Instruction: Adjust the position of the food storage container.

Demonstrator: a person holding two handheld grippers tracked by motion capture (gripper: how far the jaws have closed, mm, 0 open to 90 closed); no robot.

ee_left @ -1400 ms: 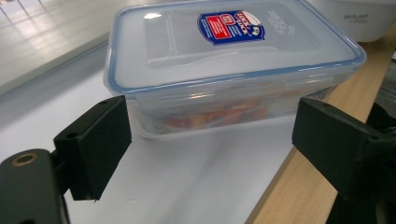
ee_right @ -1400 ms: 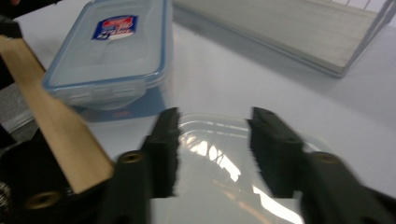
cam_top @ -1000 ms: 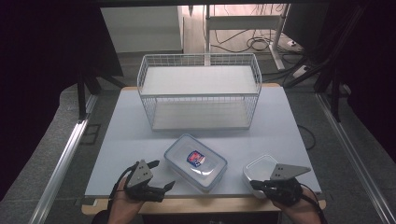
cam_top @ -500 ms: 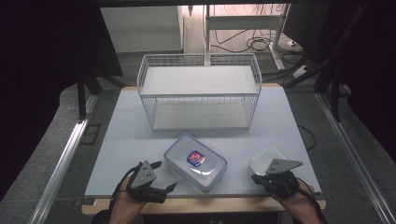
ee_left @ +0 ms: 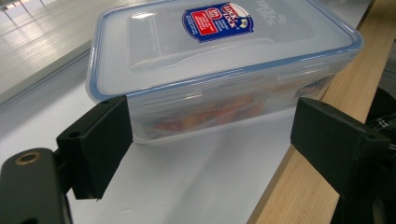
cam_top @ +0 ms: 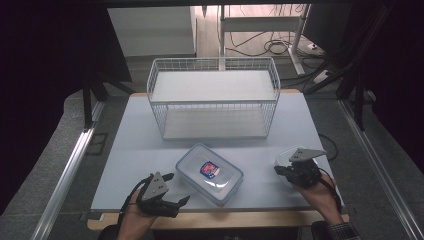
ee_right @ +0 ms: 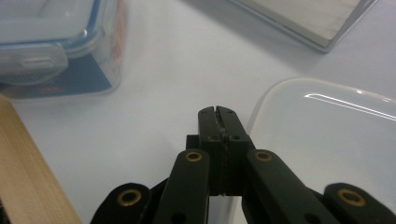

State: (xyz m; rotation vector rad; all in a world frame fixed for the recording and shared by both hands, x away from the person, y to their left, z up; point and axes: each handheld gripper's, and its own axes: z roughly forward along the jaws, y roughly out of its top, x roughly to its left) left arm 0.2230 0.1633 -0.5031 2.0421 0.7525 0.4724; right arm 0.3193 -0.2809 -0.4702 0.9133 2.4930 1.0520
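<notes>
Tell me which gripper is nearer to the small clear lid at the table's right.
Right. The right gripper, jaws shut, sits over the small lid. The left gripper, jaws open, faces the big lidded box across the table.

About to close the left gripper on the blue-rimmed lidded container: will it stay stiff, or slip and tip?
The lidded container looks like rigid clear plastic, so it should hold its shape. Its glossy walls may slide between the open left gripper pads. Contents show inside, so it is probably heavier than an empty box; its flat, low base suggests little tipping.

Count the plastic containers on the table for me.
2: the blue-rimmed lidded container at front centre, and a clear container at front right, partly behind the right gripper.
</notes>
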